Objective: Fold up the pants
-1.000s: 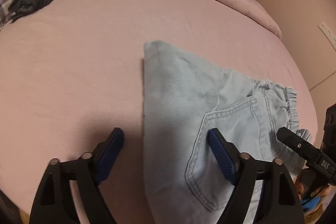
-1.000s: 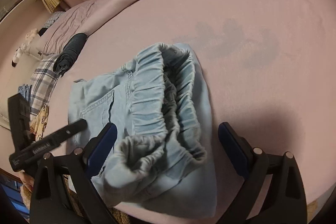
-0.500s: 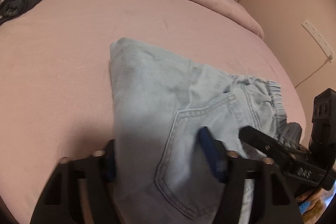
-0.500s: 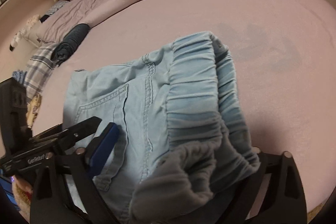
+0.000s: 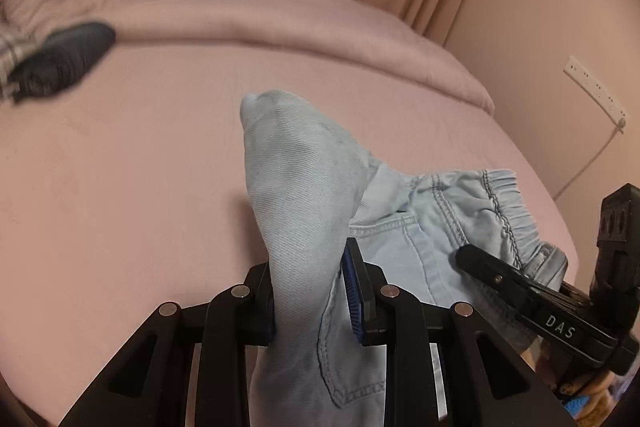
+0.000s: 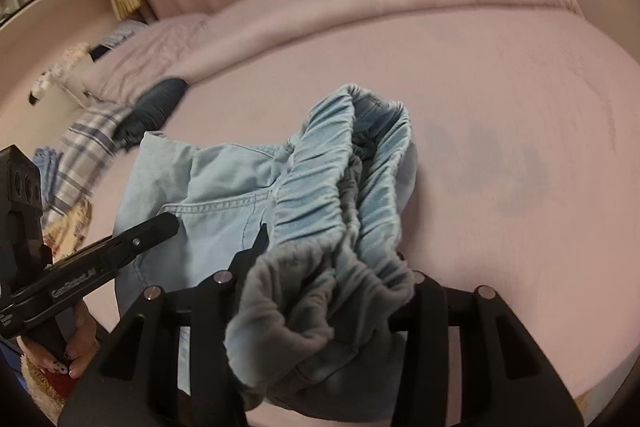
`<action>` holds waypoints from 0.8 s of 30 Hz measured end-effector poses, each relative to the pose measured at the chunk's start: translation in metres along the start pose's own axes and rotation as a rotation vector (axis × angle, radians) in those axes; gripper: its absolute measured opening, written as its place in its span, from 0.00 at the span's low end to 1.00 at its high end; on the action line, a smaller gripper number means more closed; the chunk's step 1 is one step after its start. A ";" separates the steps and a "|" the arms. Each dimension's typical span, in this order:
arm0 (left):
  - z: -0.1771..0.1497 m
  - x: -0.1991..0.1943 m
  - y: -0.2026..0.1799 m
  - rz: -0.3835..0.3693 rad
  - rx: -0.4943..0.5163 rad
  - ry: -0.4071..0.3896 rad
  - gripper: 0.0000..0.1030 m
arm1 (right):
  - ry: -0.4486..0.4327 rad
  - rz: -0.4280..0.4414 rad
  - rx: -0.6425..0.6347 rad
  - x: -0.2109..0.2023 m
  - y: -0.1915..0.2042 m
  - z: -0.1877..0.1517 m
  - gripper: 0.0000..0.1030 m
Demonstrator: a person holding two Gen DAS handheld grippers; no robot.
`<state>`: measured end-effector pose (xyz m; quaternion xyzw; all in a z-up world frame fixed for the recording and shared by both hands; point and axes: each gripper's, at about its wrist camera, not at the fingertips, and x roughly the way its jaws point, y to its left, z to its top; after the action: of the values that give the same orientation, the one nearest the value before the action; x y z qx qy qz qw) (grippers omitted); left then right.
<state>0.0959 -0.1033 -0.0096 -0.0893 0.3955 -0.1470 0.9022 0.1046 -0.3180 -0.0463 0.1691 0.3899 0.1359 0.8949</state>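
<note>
The pants (image 5: 304, 195), light blue denim, lie bunched mid-frame on the pink bed (image 5: 120, 163). The left gripper (image 5: 310, 301) is closing on a folded edge; the right gripper (image 6: 332, 267) is closing on the elastic waistband. Readable writing: "DAS" on one gripper arm, "GenRobot.AI" on the other.

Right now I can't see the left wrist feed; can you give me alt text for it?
The left gripper, jaws closing, pinches a raised fold of the light blue denim pants above the pink bedsheet. The right gripper reaches in at the elastic waistband. A dark rolled garment lies far left.
</note>
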 end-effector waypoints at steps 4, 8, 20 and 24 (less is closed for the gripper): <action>0.022 0.008 0.005 0.034 0.010 -0.052 0.25 | -0.047 0.011 -0.022 0.010 0.006 0.019 0.43; 0.024 0.041 0.018 0.097 -0.009 0.007 0.25 | 0.017 -0.012 -0.009 0.047 0.002 0.018 0.43; -0.006 0.094 0.033 0.244 -0.061 0.125 0.35 | 0.118 -0.067 0.052 0.081 -0.027 -0.007 0.59; -0.011 0.090 0.040 0.219 -0.097 0.118 0.38 | 0.129 -0.089 0.041 0.079 -0.025 -0.007 0.65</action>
<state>0.1534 -0.0961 -0.0899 -0.0804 0.4621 -0.0331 0.8826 0.1537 -0.3098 -0.1124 0.1609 0.4566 0.0988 0.8694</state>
